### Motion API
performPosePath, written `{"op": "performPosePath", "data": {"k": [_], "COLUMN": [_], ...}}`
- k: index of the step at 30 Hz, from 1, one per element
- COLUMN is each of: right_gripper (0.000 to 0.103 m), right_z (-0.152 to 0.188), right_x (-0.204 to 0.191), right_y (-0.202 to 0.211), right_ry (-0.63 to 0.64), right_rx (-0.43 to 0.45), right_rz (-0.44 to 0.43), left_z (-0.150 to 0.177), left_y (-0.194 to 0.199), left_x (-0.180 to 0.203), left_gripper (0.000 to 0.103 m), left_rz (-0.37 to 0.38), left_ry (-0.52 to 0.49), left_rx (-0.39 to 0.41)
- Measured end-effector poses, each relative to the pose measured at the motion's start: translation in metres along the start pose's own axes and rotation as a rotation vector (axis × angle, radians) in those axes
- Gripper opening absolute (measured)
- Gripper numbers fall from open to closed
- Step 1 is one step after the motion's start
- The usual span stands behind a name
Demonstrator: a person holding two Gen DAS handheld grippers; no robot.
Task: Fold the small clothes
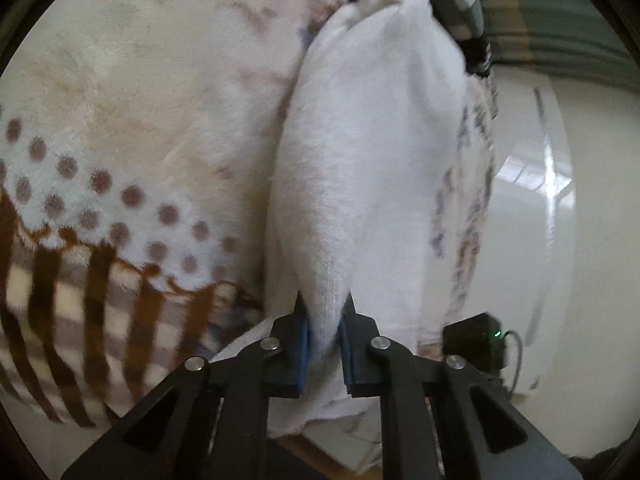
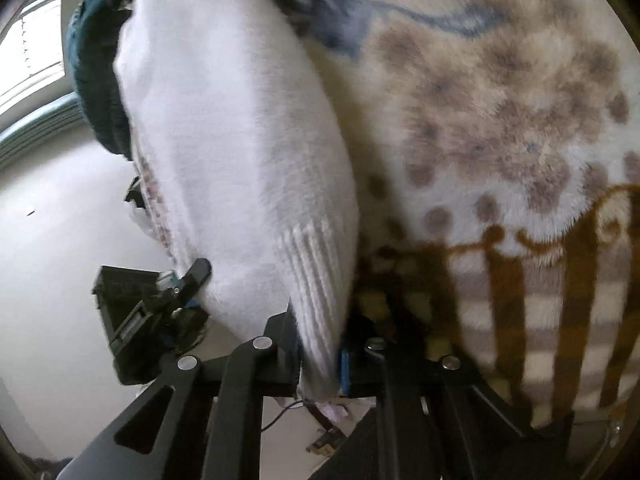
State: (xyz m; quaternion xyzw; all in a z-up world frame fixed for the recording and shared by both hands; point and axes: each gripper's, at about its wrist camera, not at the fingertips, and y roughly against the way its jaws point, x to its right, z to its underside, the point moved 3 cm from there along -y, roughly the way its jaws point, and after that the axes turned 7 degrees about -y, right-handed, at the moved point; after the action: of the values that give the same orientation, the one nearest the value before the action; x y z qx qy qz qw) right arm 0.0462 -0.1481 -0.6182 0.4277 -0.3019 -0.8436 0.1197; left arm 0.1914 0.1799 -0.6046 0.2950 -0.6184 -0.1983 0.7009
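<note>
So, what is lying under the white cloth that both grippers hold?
Under the white cloth lies a plush blanket with brown dots and stripes. The cloth hides the blanket directly below it. Left gripper and right gripper pinch its edge.

Patterned fleece blanket (image 1: 120, 160), pale glossy floor (image 2: 48, 220)

blocked: white garment (image 1: 360, 168) (lifted) ahead | free: floor (image 1: 528, 240) alongside it

The white garment (image 1: 372, 184) is soft, fuzzy knit cloth with a ribbed cuff; the blanket (image 1: 132, 128) is plush fleece.
</note>
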Motion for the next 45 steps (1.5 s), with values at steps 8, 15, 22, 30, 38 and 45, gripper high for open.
{"op": "performPosePath", "data": {"k": [8, 15, 22, 30, 38, 45], "right_gripper": [0.013, 0.013, 0.019, 0.068, 0.068, 0.004], "right_z": [-0.008, -0.092, -0.232, -0.312, -0.271, -0.284], "right_x": [-0.094, -0.215, -0.305, -0.334, -0.264, -0.225], "right_y": [0.055, 0.100, 0.103, 0.123, 0.128, 0.088], "right_ry": [0.143, 0.260, 0.273, 0.293, 0.312, 0.272], "right_rx": [0.028, 0.137, 0.252, 0.359, 0.373, 0.319], "right_rz": [-0.059, -0.093, -0.009, -0.028, 0.221, 0.244], "left_z": [-0.063, -0.185, -0.308, -0.348, -0.292, -0.294], "left_y": [0.036, 0.014, -0.032, 0.010, -0.080, -0.119], "left_x": [0.075, 0.131, 0.140, 0.144, 0.163, 0.161], "left_gripper": [0.010, 0.011, 0.045, 0.056, 0.054, 0.001], "left_rz": [0.152, 0.145, 0.108, 0.098, -0.299, -0.408], "left_ry": [0.004, -0.020, -0.044, -0.169, -0.561, -0.657], "left_rx": [0.100, 0.199, 0.213, 0.331, 0.067, 0.027]}}
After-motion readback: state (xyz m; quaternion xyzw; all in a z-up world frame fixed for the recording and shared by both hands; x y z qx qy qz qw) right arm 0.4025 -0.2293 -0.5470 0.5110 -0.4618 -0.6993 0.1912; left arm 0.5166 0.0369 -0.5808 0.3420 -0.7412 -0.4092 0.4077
